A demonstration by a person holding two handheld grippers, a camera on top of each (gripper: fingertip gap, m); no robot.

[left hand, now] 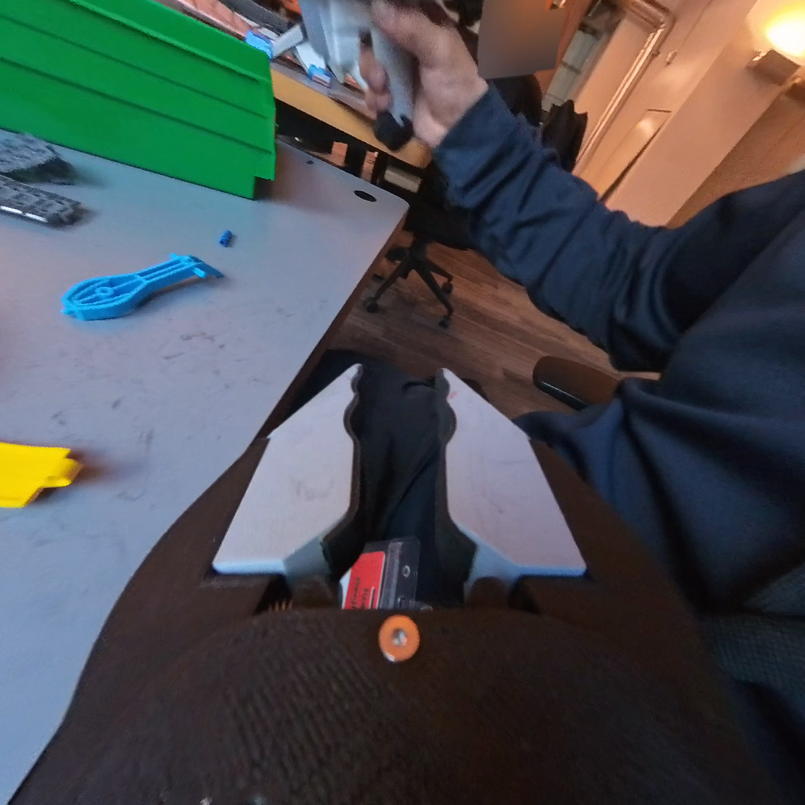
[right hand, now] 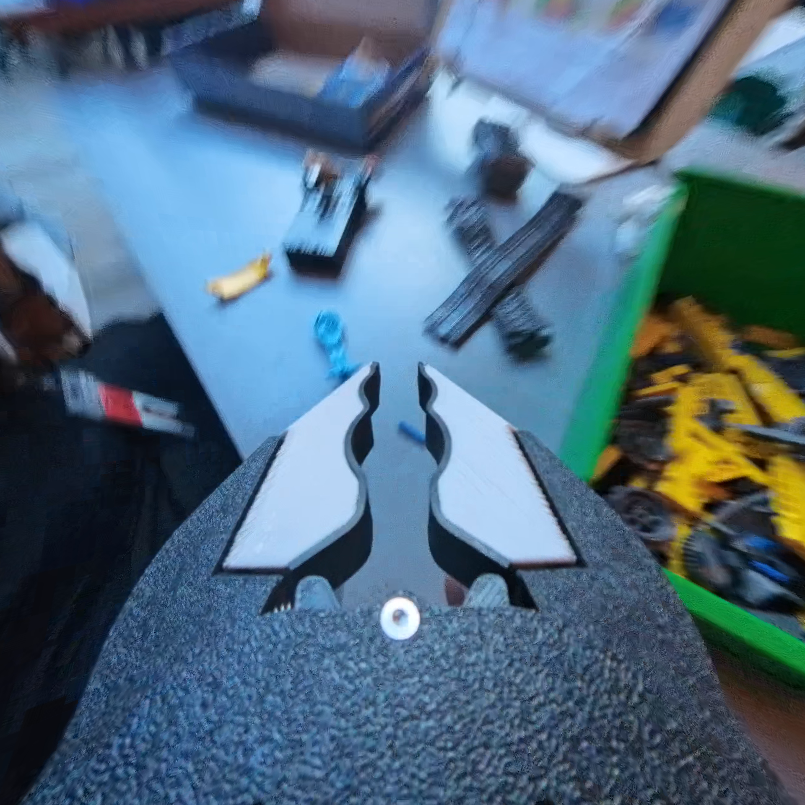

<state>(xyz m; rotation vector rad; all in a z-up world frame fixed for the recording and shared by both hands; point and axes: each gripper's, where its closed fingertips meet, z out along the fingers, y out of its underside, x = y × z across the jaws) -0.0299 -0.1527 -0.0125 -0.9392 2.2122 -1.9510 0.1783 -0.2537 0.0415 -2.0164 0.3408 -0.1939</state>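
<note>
My left gripper point(left hand: 400, 370) is open and hangs past the grey table's edge point(left hand: 348, 305), over dark cloth on a person's lap. A small red and black box point(left hand: 383, 575) shows between the finger bases; I cannot tell whether it is touched. My right gripper point(right hand: 398, 366) is narrowly open and empty, held above the table point(right hand: 196, 218). A blue plastic tool point(right hand: 331, 344) lies just beyond its left fingertip, and a small blue pin point(right hand: 411, 431) shows in the gap. Both also show in the left wrist view, the tool point(left hand: 139, 285) and the pin point(left hand: 225, 238).
A green bin point(right hand: 610, 392) of yellow and black bricks stands to the right; it also shows in the left wrist view point(left hand: 130, 87). Crossed black track strips point(right hand: 501, 279), a black block model point(right hand: 326, 226) and a yellow piece point(right hand: 239, 279) lie farther out. A hand in a dark blue sleeve point(left hand: 435, 74) holds the other gripper's handle. Left tips to right tips: about 25 centimetres. The small blue pin point(right hand: 411, 431) sits 11 centimetres or so from the ends of my right fingers.
</note>
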